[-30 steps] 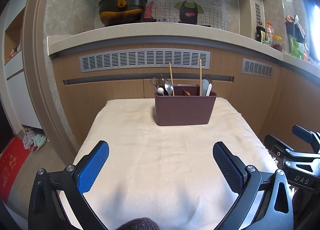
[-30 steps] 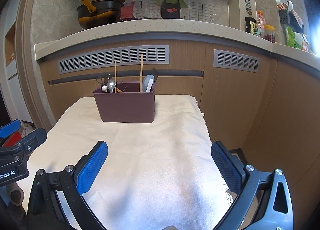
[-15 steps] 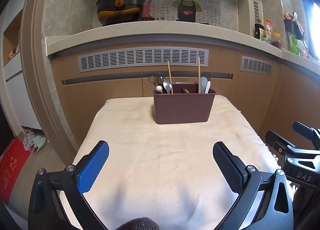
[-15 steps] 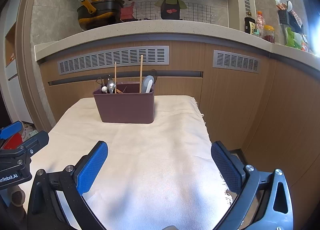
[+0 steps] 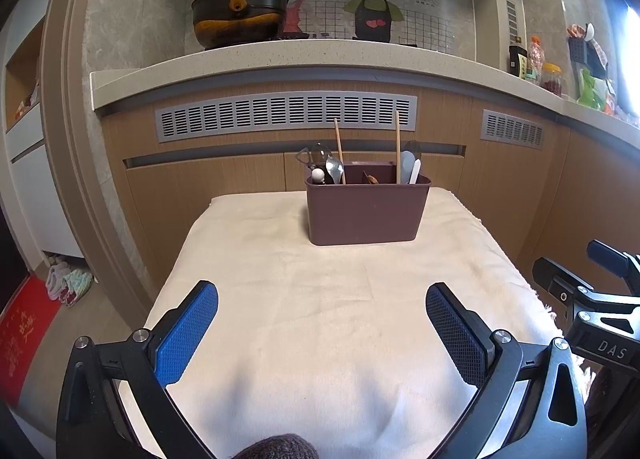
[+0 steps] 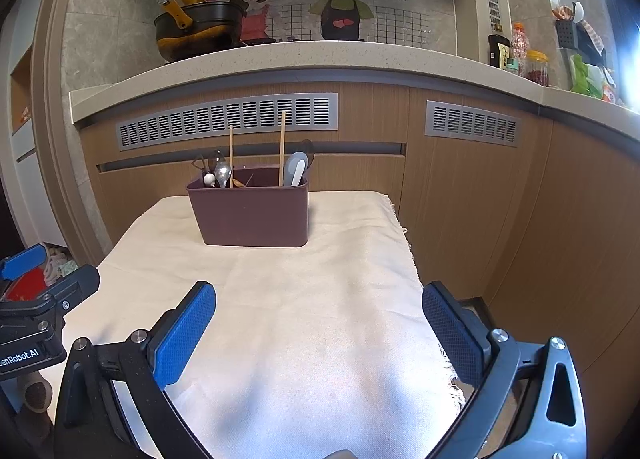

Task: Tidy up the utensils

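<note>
Cream cloth (image 5: 320, 299) covers a table in the left wrist view. At frame centre stands a maroon utensil caddy (image 5: 366, 211) holding two upright wooden chopsticks (image 5: 397, 147), a metal spoon (image 5: 334, 169) and a white spoon (image 5: 409, 169). The left gripper (image 5: 322, 313) fills the lower frame, spread wide and empty. The right gripper (image 5: 600, 299) juts in at the right edge. A red mat (image 5: 20, 335) lies lower left.

In the right wrist view, the caddy (image 6: 252, 211) sits left of centre on the cloth (image 6: 320, 319), whose fringed right edge shows. The right gripper (image 6: 318, 307) gapes wide, empty. The left gripper (image 6: 36, 311) shows at the left edge. A black pot (image 6: 196, 31) sits on the counter (image 6: 320, 59), upper left.
</note>
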{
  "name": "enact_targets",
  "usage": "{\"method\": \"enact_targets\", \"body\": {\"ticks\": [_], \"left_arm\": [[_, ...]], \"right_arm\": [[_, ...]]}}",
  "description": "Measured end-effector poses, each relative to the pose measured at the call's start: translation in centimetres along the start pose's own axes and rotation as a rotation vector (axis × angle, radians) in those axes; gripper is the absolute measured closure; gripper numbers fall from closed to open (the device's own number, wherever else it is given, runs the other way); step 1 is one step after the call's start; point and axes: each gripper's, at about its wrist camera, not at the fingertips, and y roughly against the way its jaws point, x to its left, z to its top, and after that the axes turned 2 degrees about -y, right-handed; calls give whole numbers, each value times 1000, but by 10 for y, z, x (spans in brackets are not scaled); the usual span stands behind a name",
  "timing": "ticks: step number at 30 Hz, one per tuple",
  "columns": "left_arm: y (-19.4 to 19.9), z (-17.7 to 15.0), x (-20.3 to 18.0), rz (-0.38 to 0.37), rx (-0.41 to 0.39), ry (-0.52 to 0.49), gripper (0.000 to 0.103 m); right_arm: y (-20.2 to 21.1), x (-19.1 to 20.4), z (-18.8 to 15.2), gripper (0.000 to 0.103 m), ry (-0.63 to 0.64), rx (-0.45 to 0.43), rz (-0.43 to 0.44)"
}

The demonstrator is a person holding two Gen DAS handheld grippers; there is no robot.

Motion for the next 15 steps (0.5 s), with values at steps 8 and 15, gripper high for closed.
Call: {"method": "enact_targets", "body": {"ticks": [8,15], "left_arm": [[-1,0,1,-3,2,-2,0],[-3,-1,2,1,12,0,0]], "right_arm": [[0,0,0,0,-1,1,-1],[-1,-1,-1,0,-3,4,-3]]}}
